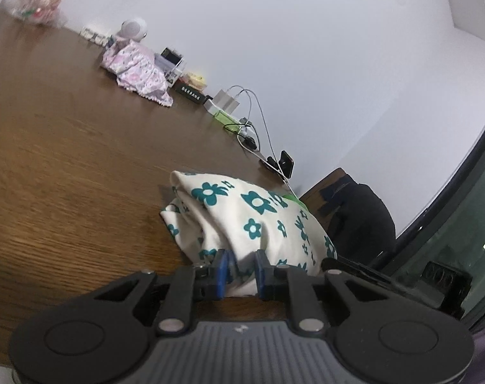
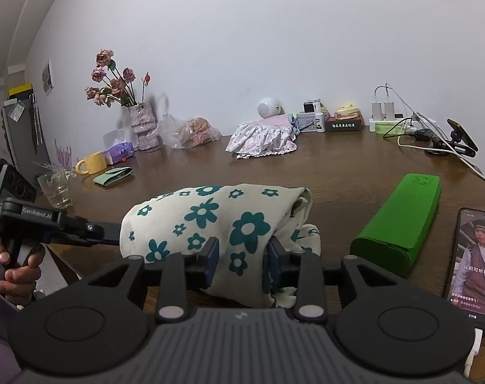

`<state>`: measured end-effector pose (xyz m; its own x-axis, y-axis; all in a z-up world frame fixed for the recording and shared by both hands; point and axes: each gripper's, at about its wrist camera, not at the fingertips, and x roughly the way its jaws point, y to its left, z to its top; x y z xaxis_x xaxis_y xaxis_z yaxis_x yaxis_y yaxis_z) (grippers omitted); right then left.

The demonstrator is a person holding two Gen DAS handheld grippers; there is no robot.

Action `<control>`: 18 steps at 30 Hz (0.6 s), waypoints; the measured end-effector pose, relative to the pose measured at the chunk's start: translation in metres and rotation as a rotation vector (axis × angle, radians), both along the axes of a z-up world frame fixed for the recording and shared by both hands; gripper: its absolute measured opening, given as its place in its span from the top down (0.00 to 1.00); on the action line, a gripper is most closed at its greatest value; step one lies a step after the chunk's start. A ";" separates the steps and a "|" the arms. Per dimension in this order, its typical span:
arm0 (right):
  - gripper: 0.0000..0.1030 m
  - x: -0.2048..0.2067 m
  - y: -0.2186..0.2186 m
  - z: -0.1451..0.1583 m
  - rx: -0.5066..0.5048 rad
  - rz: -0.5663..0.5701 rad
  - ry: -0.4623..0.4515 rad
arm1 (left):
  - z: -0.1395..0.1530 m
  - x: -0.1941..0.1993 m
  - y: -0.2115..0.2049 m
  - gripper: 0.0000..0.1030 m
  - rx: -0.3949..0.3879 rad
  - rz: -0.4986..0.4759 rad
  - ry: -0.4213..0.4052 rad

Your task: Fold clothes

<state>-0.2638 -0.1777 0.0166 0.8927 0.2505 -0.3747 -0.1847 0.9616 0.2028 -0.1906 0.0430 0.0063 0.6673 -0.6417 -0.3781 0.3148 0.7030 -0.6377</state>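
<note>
A cream garment with teal flowers (image 2: 216, 220) lies bunched on the brown wooden table (image 2: 338, 172). It also shows in the left wrist view (image 1: 242, 217). My right gripper (image 2: 240, 264) is shut on a thick fold of it at the near edge. My left gripper (image 1: 241, 272) is shut on its other end; in the right wrist view its arm (image 2: 66, 224) reaches into the cloth from the left, fingertips hidden. A pink floral garment (image 2: 263, 136) lies crumpled at the back of the table and shows in the left wrist view (image 1: 136, 67) too.
A green case (image 2: 399, 224) and a lit phone (image 2: 476, 262) lie right of the cloth. A glass (image 2: 55, 188), yellow mug (image 2: 90, 163), flower vase (image 2: 140, 124), plastic bag (image 2: 191, 131), boxes and chargers (image 2: 386, 112) line the back and left. A dark chair (image 1: 354, 211) stands beyond the table.
</note>
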 end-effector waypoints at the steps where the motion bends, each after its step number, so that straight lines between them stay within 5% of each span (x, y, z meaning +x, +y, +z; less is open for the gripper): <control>1: 0.65 0.000 0.001 -0.001 -0.002 0.003 0.000 | 0.000 0.001 -0.002 0.91 0.002 -0.002 0.007; 3: 0.68 0.001 0.004 -0.002 -0.016 0.004 0.001 | 0.000 0.001 -0.005 0.97 0.010 -0.008 0.014; 4: 0.81 0.001 0.004 -0.003 -0.032 0.007 0.001 | 0.002 0.000 -0.005 0.99 0.021 -0.009 0.002; 12: 0.88 0.001 -0.007 0.001 -0.086 0.019 -0.008 | 0.033 0.000 0.035 1.00 0.211 0.018 -0.099; 15: 0.87 0.002 -0.008 0.002 -0.089 0.017 -0.006 | 0.033 -0.003 0.037 1.00 0.122 -0.043 -0.096; 18: 0.85 0.001 -0.005 0.000 -0.073 0.022 -0.009 | 0.029 -0.010 0.017 0.85 0.075 -0.128 -0.125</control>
<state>-0.2632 -0.1831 0.0167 0.8908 0.2422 -0.3845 -0.2074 0.9695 0.1302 -0.2008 0.0602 0.0357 0.6268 -0.6975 -0.3473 0.4783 0.6963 -0.5351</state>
